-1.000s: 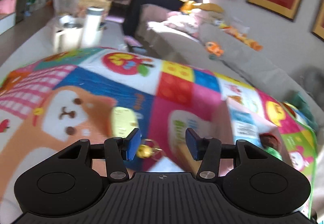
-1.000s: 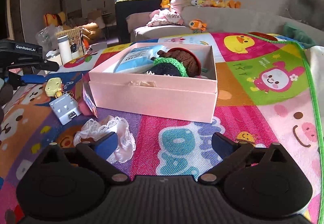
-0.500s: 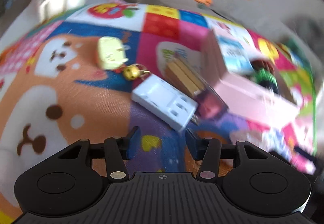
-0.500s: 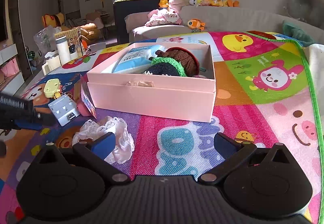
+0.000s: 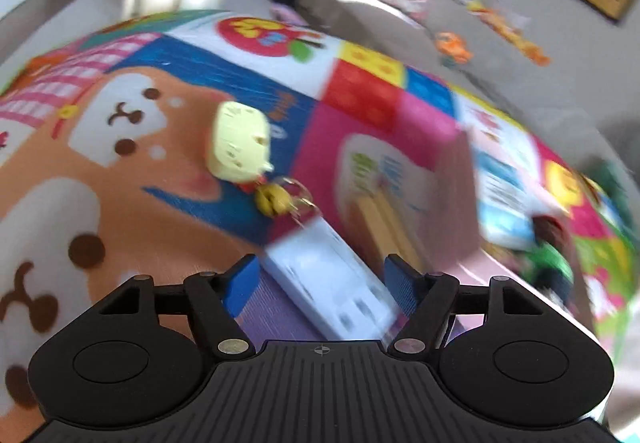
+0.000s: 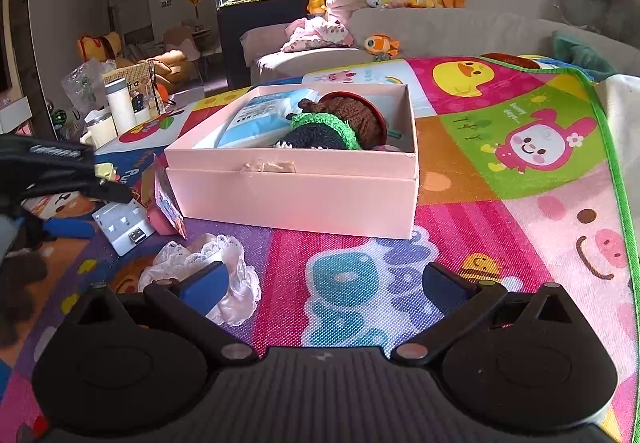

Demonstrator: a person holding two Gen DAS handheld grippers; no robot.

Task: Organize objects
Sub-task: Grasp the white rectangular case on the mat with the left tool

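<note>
Left gripper (image 5: 322,277): lowered over the white power adapter (image 5: 332,283), which a second ago lay out of its view; the jaws have just been opening and now stand wide on either side of the adapter, pads apart from it. The adapter lies on the play mat (image 5: 120,203), just beside the pink box (image 6: 296,199), with the yellow keychain toy (image 5: 240,143) near it. Right gripper (image 6: 324,283): unmoved, jaws wide and empty, beside the white lace piece (image 6: 208,255).

Open mat (image 6: 500,243) right of pink box (image 6: 296,199); left side crowded w/ adapter (image 6: 122,225), lace (image 6: 208,267).
</note>
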